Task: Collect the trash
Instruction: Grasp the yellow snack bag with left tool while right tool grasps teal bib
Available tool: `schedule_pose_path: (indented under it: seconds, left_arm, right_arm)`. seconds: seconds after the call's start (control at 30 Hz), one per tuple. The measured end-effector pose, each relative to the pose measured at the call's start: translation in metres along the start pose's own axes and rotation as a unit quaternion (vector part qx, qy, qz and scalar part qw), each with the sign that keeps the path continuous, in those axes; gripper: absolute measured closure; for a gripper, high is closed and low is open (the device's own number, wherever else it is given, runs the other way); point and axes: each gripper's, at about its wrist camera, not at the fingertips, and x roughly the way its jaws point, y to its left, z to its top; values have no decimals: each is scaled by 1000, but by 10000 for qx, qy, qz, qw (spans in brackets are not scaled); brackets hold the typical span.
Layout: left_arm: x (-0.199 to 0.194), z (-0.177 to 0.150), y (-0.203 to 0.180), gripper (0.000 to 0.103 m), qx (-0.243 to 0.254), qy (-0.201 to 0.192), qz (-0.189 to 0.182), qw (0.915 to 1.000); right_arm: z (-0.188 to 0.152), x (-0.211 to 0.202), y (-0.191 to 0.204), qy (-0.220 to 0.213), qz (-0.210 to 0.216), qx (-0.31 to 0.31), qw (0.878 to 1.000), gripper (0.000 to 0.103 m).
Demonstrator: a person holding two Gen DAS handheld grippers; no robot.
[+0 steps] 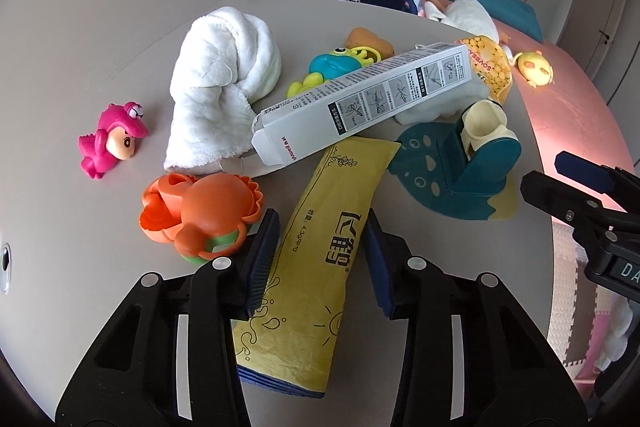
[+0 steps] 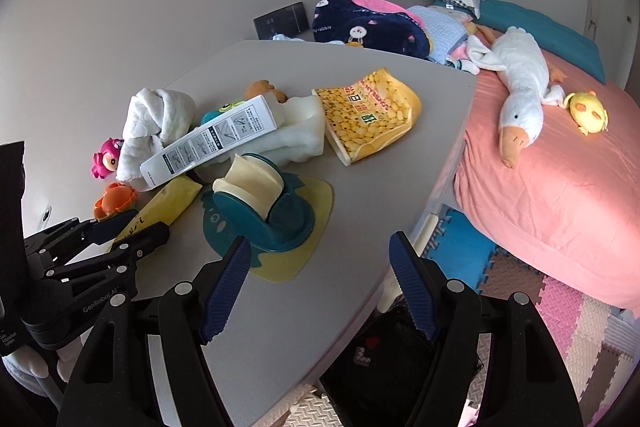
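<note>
The left gripper (image 1: 320, 259) pinches the yellow packet (image 1: 320, 251) lying at six o'clock on the grey table (image 1: 80, 75), pads against both edges. A white carton (image 1: 360, 99) lies at twelve (tilted across its far end). The right gripper (image 2: 320, 283) stands wide, empty, over the table's edge.

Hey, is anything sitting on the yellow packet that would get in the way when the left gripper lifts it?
Yes. The left gripper straddles the yellow packet, but the white carton lies across the packet's far end. The orange toy sits close beside the left finger. Nothing covers the near end.
</note>
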Motion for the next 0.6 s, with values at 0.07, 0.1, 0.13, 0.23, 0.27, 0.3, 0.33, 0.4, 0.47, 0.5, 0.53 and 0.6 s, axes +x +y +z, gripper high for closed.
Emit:
schedule_pose_path:
  seconds: [0.07,0.1,0.13,0.23,0.27,0.3,0.33,0.4,0.47,0.5,0.53,0.6]
  left_arm:
    - [-1,-1,1,63,27,1,-45,10000]
    - [-1,-1,1,63,34,1,-66,10000]
    - [-1,-1,2,63,32,2,-86,10000]
    - [-1,0,4,63,-37,4,-161,9999]
    - [-1,0,5,63,-52,6,-179,9998]
    - [-1,-1,6,63,-59,8,-191,9998]
    - [-1,-1,6,63,-59,9,-197,9998]
    - [-1,0,6,63,-45,6,-199,9998]
    - [-1,-1,6,63,-37,5,-201,9998]
    - [-2,-1,6,63,-38,5,-206,9998]
    - [-2,-1,6,63,-43,4,-212,9998]
    - [-2,-2,6,63,-40,4,-225,9997]
  right_arm:
    - [4,5,5,15,41,-99,9999,31]
    - [6,8,7,16,56,-159,9999,31]
    - [8,11,10,11,61,-231,9997,31]
    - [15,19,13,2,137,-416,9990,31]
    - [16,22,14,-1,165,-478,9987,31]
    - [18,24,15,-12,199,-552,9983,31]
    - [20,27,16,-22,239,-629,9977,31]
    - [22,30,19,-46,341,-775,9964,31]
    - [26,35,22,-67,459,-937,9945,31]
    - [27,36,23,-63,525,-995,9936,33]
    - [29,38,24,-58,610,-1027,9928,36]
    - [33,42,27,-40,795,-1061,9912,40]
